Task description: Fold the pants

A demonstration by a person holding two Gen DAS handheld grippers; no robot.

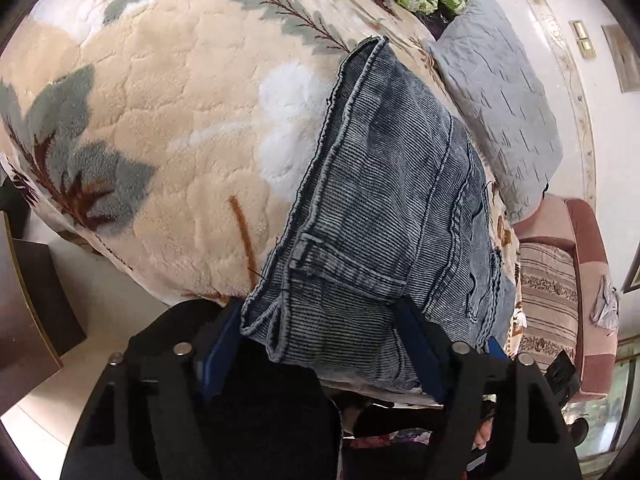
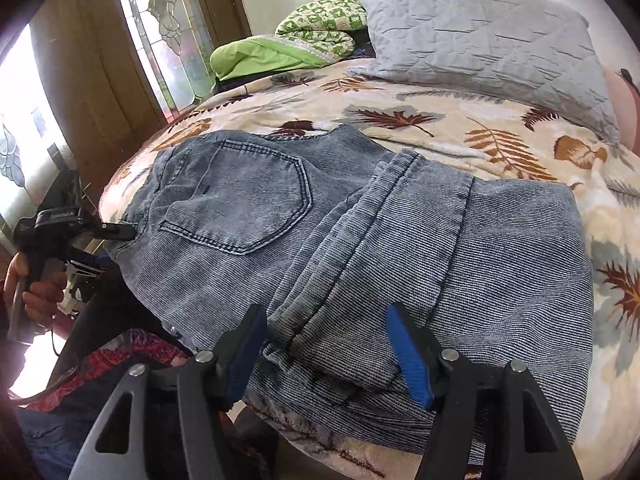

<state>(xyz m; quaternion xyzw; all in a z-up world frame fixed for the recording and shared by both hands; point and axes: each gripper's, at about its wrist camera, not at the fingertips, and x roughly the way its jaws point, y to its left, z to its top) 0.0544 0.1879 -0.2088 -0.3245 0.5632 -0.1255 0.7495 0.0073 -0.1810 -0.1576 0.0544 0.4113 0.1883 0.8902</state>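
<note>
Grey-blue jeans (image 2: 240,200) lie folded on a leaf-patterned fleece blanket (image 2: 500,148), back pocket up, with the legs doubled over on the right. My right gripper (image 2: 324,314) stands open at the near edge, its blue pads (image 2: 408,352) either side of the folded leg layers. In the left wrist view the jeans (image 1: 380,184) stretch away from my left gripper (image 1: 320,312), which is open with the waistband corner and a belt loop between its fingers. The right wrist view shows that left gripper (image 2: 116,232) at the waist end, held by a hand.
A grey quilted pillow (image 2: 480,36) and a green quilt (image 2: 316,36) lie at the head of the bed. A glass-panelled door (image 2: 168,24) stands behind on the left. A pink striped sofa (image 1: 560,288) sits beside the bed, and dark furniture (image 1: 24,292) stands at its corner.
</note>
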